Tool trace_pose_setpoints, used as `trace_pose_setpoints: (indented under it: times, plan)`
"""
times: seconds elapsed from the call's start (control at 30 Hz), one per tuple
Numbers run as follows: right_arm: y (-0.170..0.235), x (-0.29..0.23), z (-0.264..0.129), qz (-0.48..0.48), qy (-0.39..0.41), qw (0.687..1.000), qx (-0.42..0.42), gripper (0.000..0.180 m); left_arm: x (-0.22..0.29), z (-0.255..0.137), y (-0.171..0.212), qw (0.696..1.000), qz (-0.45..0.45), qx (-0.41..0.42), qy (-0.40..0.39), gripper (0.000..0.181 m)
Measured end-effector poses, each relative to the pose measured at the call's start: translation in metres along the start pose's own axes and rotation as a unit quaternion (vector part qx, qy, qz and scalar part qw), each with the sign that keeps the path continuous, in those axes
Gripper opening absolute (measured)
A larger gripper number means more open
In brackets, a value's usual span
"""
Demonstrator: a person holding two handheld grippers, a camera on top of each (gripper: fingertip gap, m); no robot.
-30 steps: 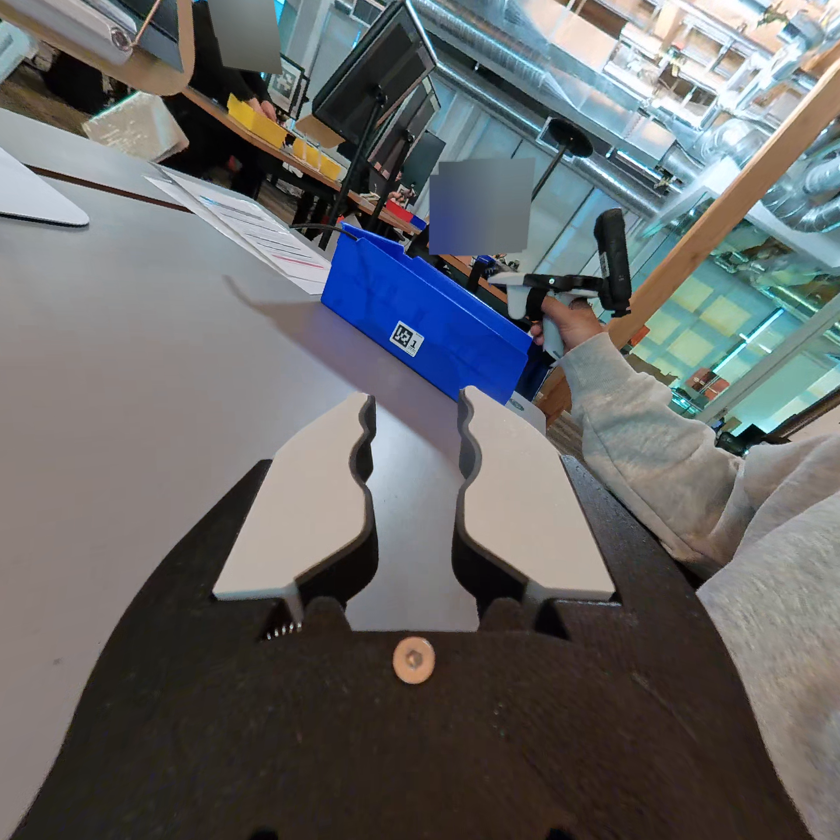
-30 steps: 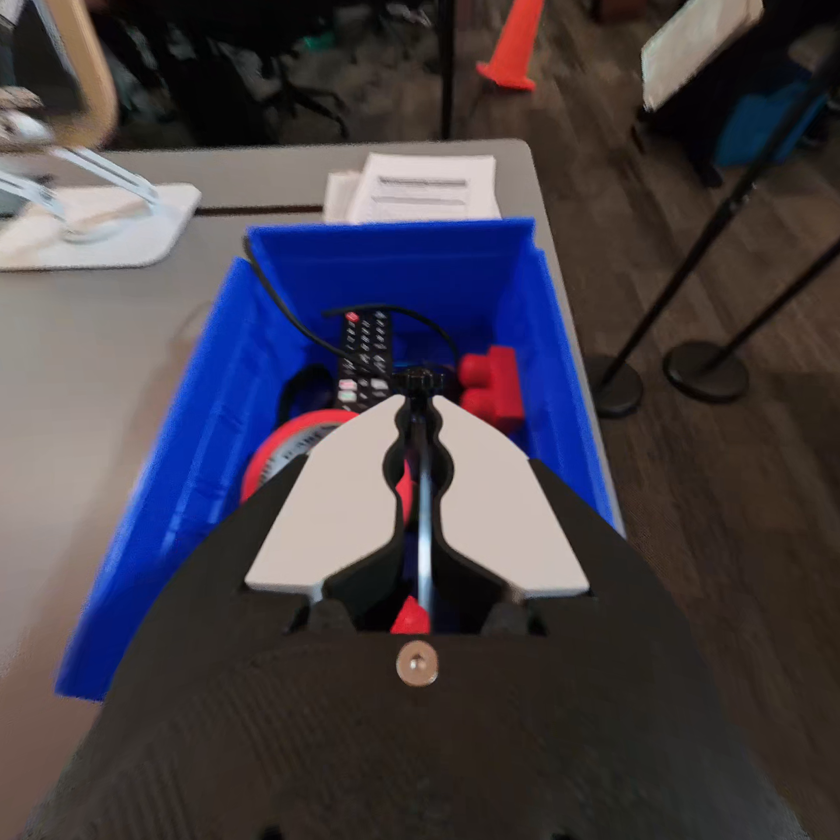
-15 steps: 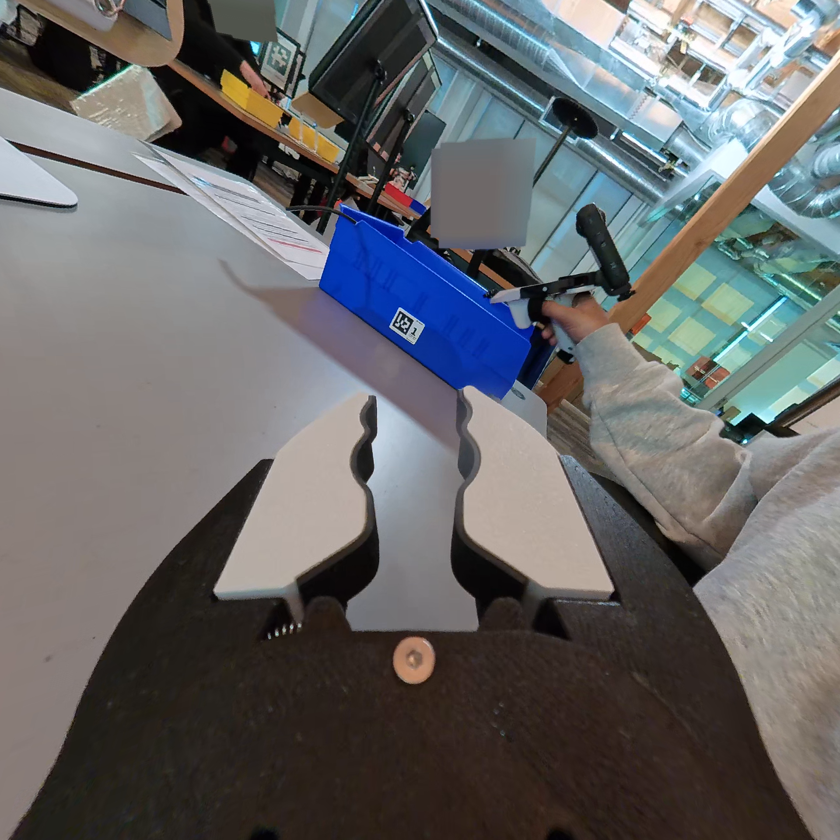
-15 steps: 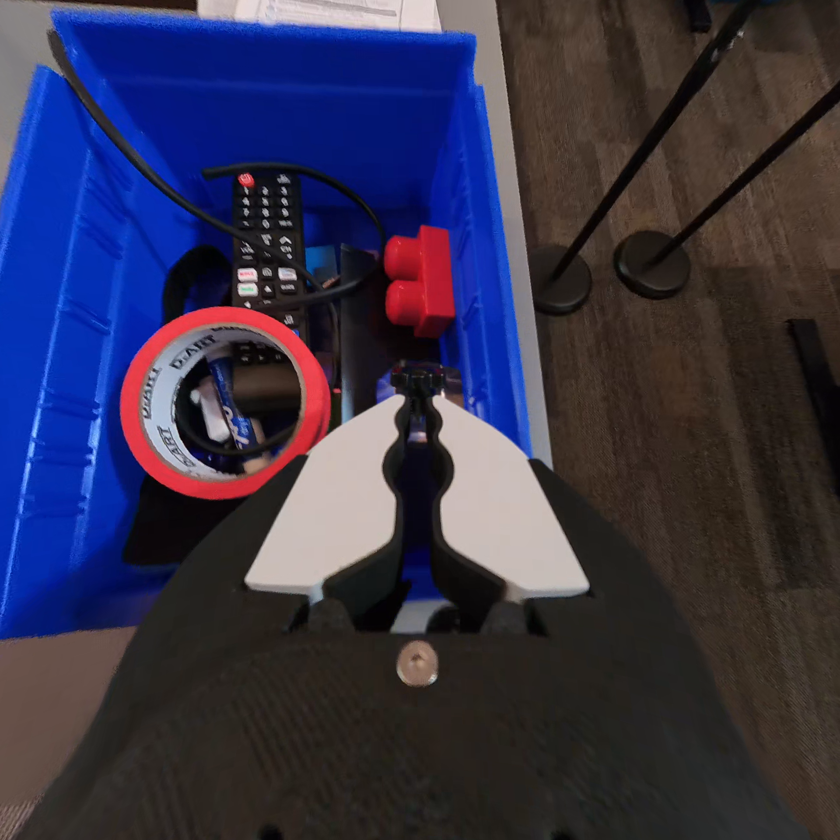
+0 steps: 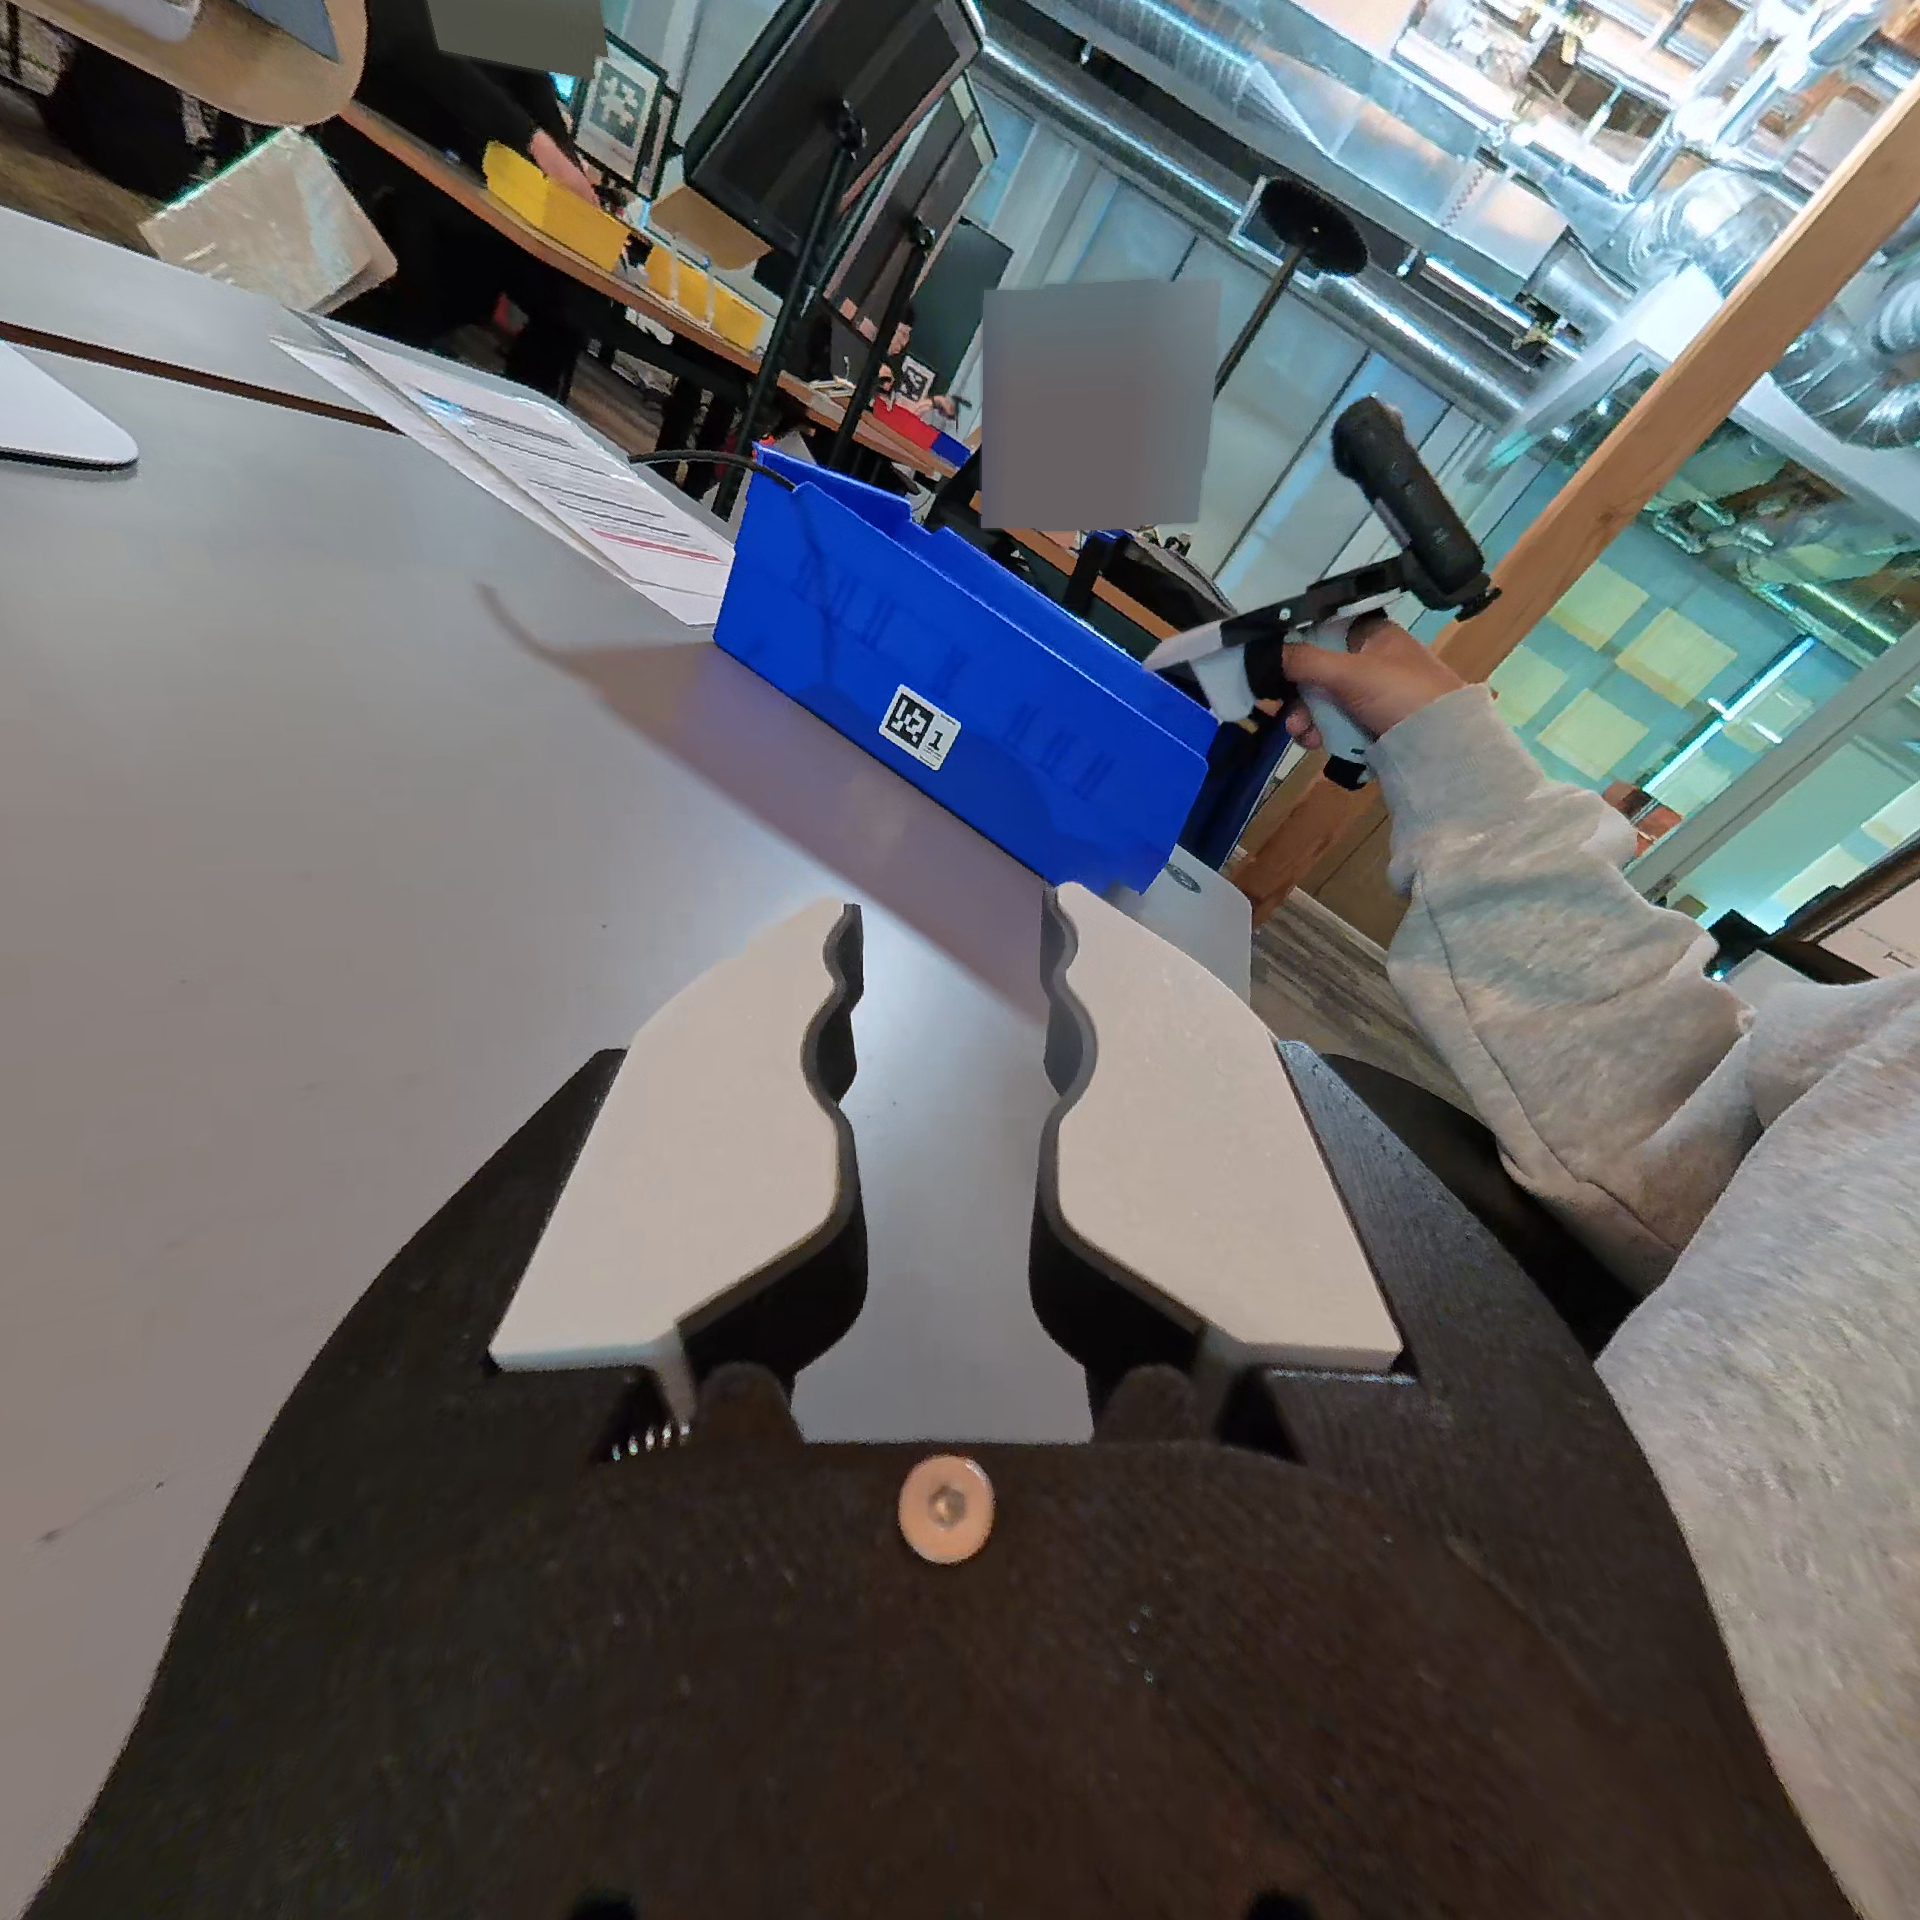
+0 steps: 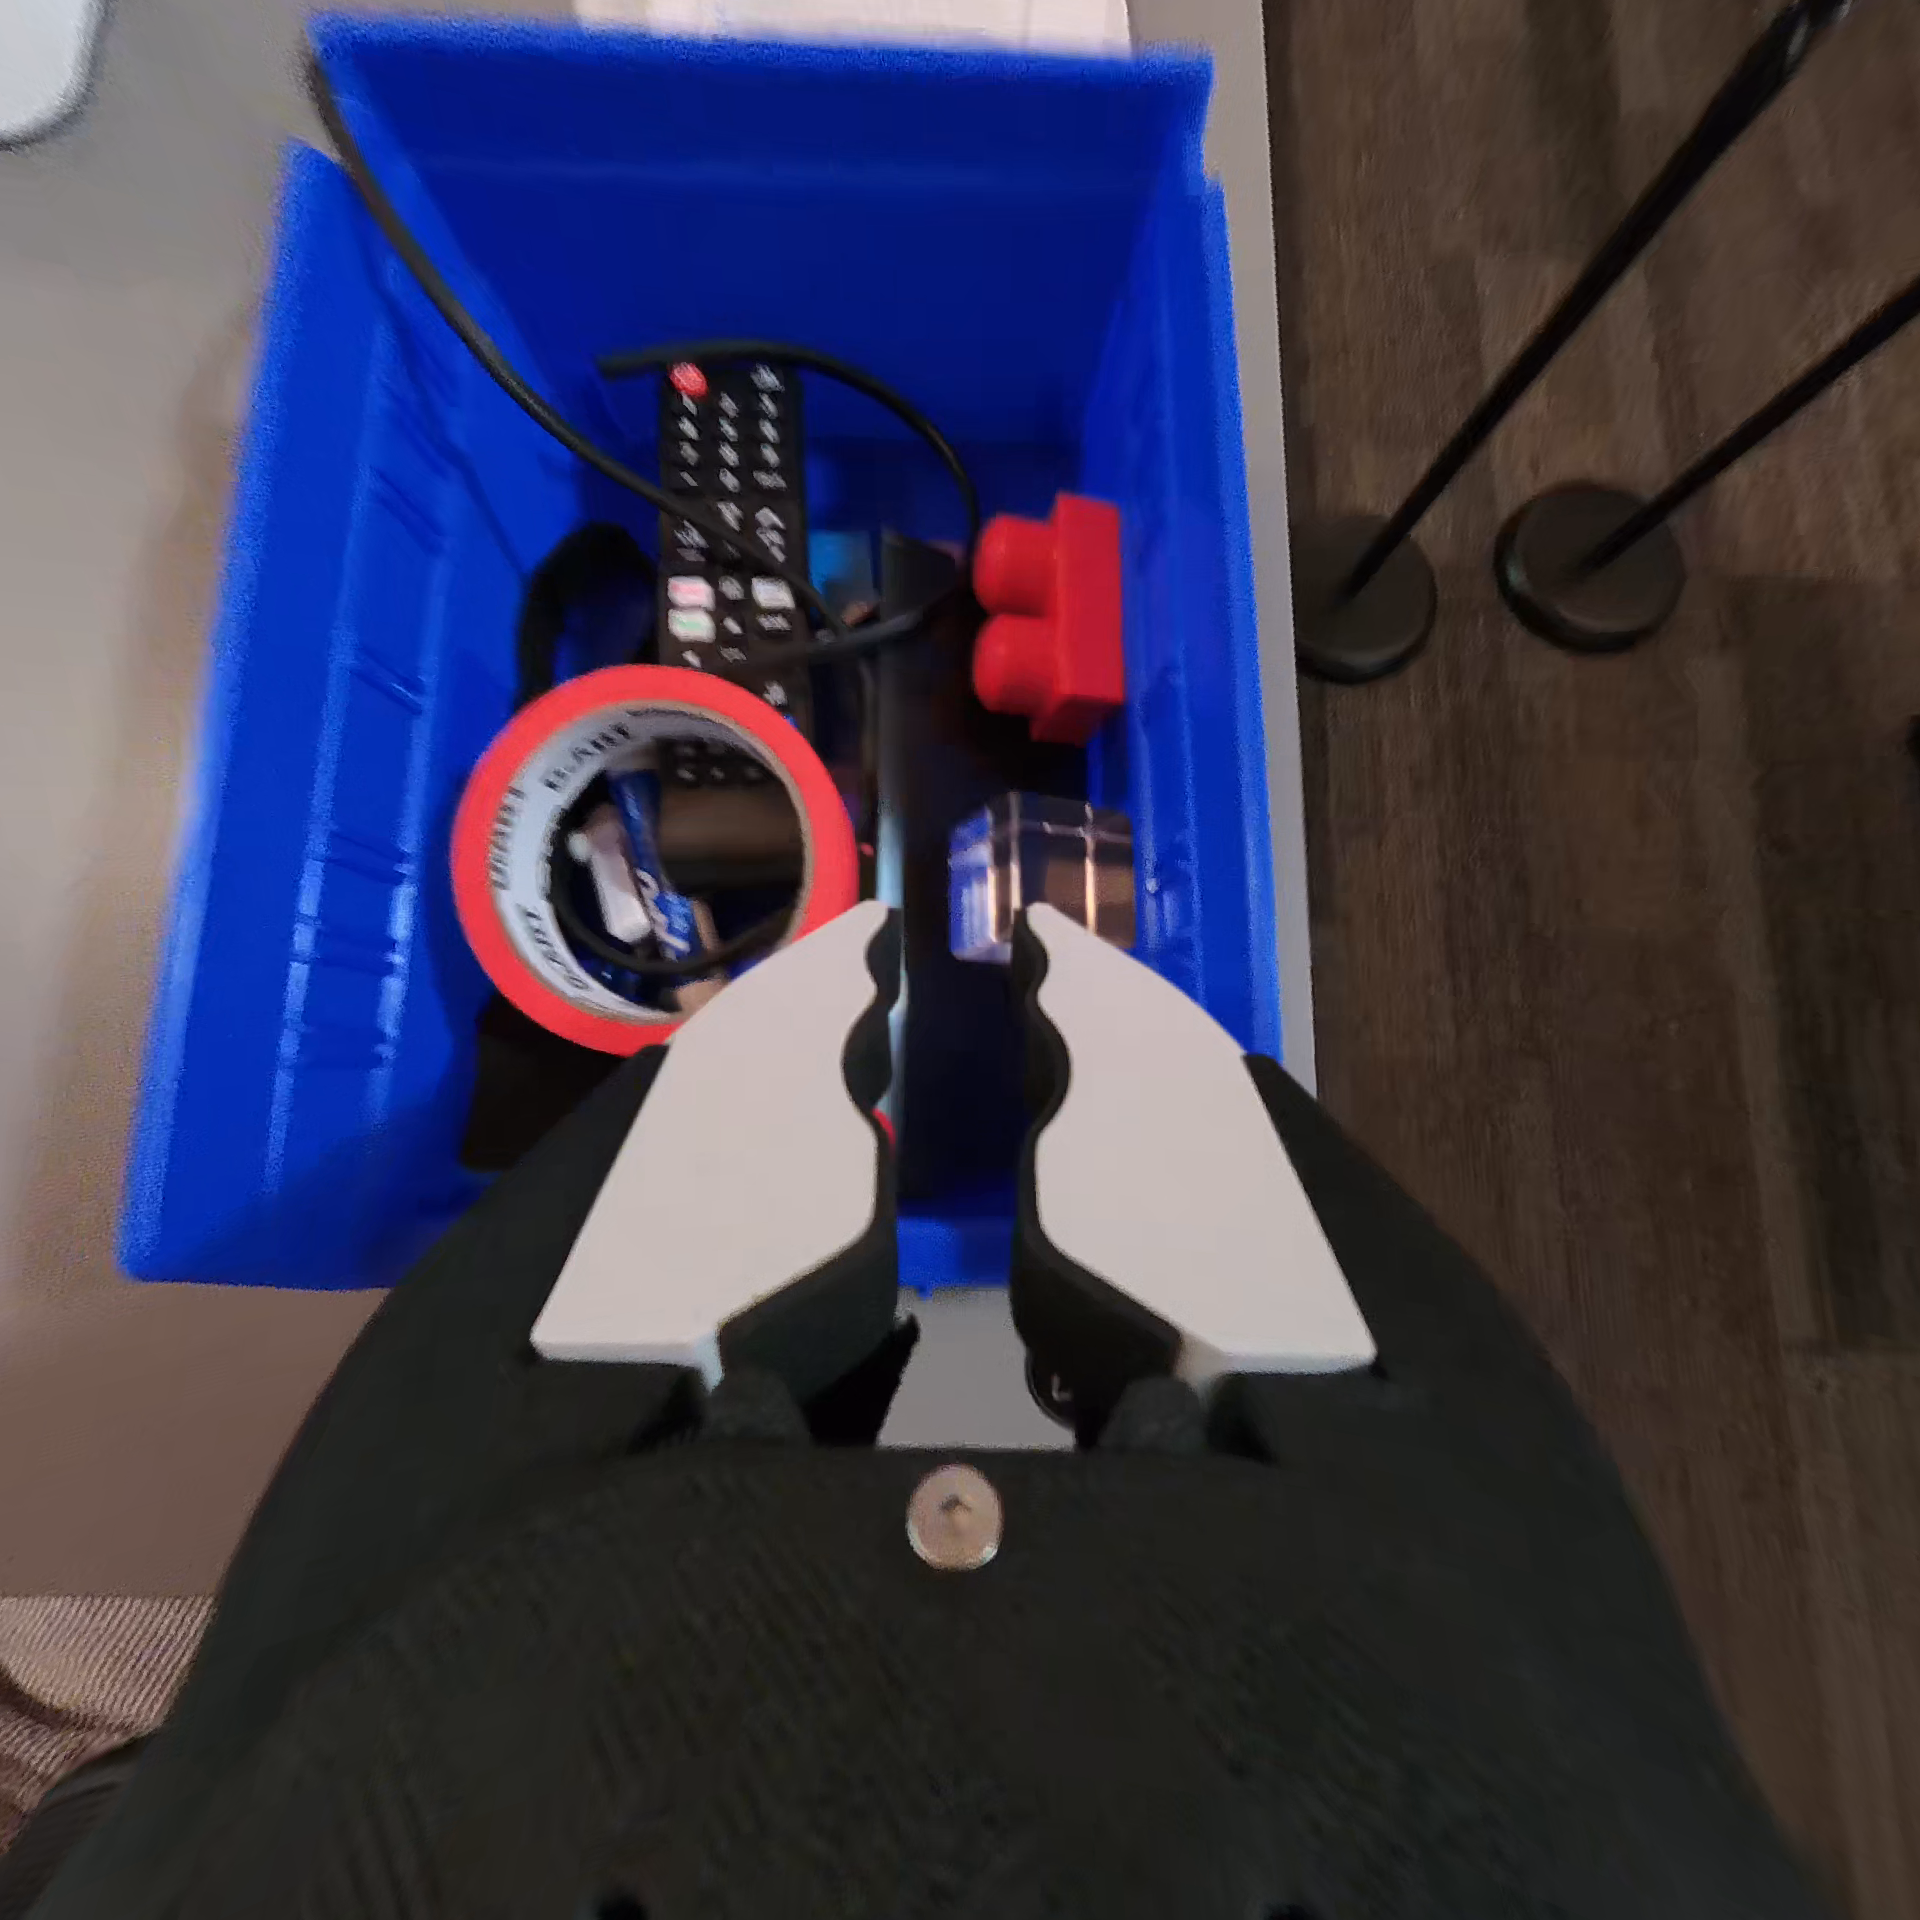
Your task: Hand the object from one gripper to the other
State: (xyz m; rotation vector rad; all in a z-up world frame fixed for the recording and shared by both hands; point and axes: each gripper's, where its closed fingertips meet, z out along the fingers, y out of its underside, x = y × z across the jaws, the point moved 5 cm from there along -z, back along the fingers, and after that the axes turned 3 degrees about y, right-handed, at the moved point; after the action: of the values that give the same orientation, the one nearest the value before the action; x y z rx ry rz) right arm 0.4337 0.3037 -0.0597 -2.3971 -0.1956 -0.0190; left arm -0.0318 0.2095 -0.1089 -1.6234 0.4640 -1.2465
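My left gripper (image 5: 951, 914) is open and empty, low over the grey table (image 5: 312, 831), pointing at the blue bin (image 5: 977, 717). My right gripper (image 6: 956, 920) is open over the bin's near right part (image 6: 1174, 520); it also shows in the left wrist view (image 5: 1205, 644), held by a hand above the bin's right end. Nothing is clamped between its jaws. A thin grey and black strip (image 6: 891, 831) with a bit of red runs along the left finger's inner edge, down in the bin. The view is blurred.
The bin holds a red tape roll (image 6: 655, 842), a black remote (image 6: 732, 520), a red block (image 6: 1049, 623), a clear box (image 6: 1039, 873) and a black cable (image 6: 914, 416). Paper sheets (image 5: 540, 457) lie behind it. Black stand bases (image 6: 1361, 603) are on the floor at right.
My right gripper was shut on a thin tool with a black knob and is now open, the tool gone from its tips. It tilted down over the bin. My left gripper stayed open, almost still.
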Motion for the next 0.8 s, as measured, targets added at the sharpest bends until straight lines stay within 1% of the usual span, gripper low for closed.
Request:
trace_pose_setpoints:
  times: [0.03, 0.13, 0.2, 0.27, 0.37, 0.43, 0.5, 0.57, 0.6, 0.63, 0.7, 0.73, 0.77, 0.8]
  plan:
    - [-0.007, -0.006, -0.005, -0.007, -0.005, 1.000, 0.019, 0.020, 0.001, 0.000, 0.000, 1.000, 0.001, 0.000, 0.000, 0.033]
    - [-0.033, -0.040, -0.021, -0.037, -0.047, 0.993, 0.102, 0.017, 0.002, 0.000, -0.001, 1.000, 0.006, -0.002, 0.001, 0.033]
    - [-0.051, -0.076, -0.034, -0.060, -0.100, 0.977, 0.179, 0.015, 0.002, 0.001, -0.001, 1.000, 0.011, -0.005, -0.001, 0.033]
    - [-0.064, -0.124, -0.044, -0.078, -0.177, 0.950, 0.245, 0.014, 0.002, 0.001, 0.000, 1.000, 0.014, -0.009, -0.002, 0.033]
    - [-0.064, -0.205, -0.049, -0.081, -0.318, 0.894, 0.304, 0.014, 0.002, 0.002, 0.001, 1.000, 0.018, -0.013, -0.006, 0.032]
    - [-0.052, -0.255, -0.042, -0.075, -0.401, 0.862, 0.302, 0.015, 0.002, 0.001, 0.000, 1.000, 0.023, -0.013, -0.009, 0.031]
    - [-0.032, -0.297, -0.028, -0.074, -0.455, 0.844, 0.274, 0.015, 0.002, 0.000, -0.001, 0.999, 0.030, -0.014, -0.015, 0.031]
    - [-0.010, -0.329, -0.012, -0.081, -0.494, 0.829, 0.249, 0.015, 0.000, -0.002, -0.002, 0.999, 0.036, -0.017, -0.024, 0.029]
    - [0.001, -0.342, -0.007, -0.083, -0.521, 0.817, 0.234, 0.012, -0.001, -0.003, -0.002, 0.999, 0.038, -0.017, -0.029, 0.028]
    - [0.011, -0.354, -0.006, -0.086, -0.557, 0.796, 0.221, 0.011, -0.002, -0.004, -0.003, 0.999, 0.035, -0.016, -0.033, 0.027]
    - [0.020, -0.371, -0.014, -0.099, -0.621, 0.752, 0.197, 0.013, -0.004, -0.006, -0.005, 0.999, 0.025, -0.007, -0.041, 0.023]
    - [0.021, -0.376, -0.019, -0.110, -0.635, 0.739, 0.198, 0.014, -0.005, -0.008, -0.007, 0.999, 0.022, -0.003, -0.047, 0.019]
    - [0.023, -0.378, -0.021, -0.129, -0.636, 0.733, 0.204, 0.015, -0.006, -0.011, -0.010, 0.998, 0.027, 0.001, -0.055, 0.015]
    - [0.026, -0.379, -0.020, -0.155, -0.622, 0.738, 0.209, 0.015, -0.007, -0.014, -0.014, 0.997, 0.036, 0.004, -0.064, 0.009]
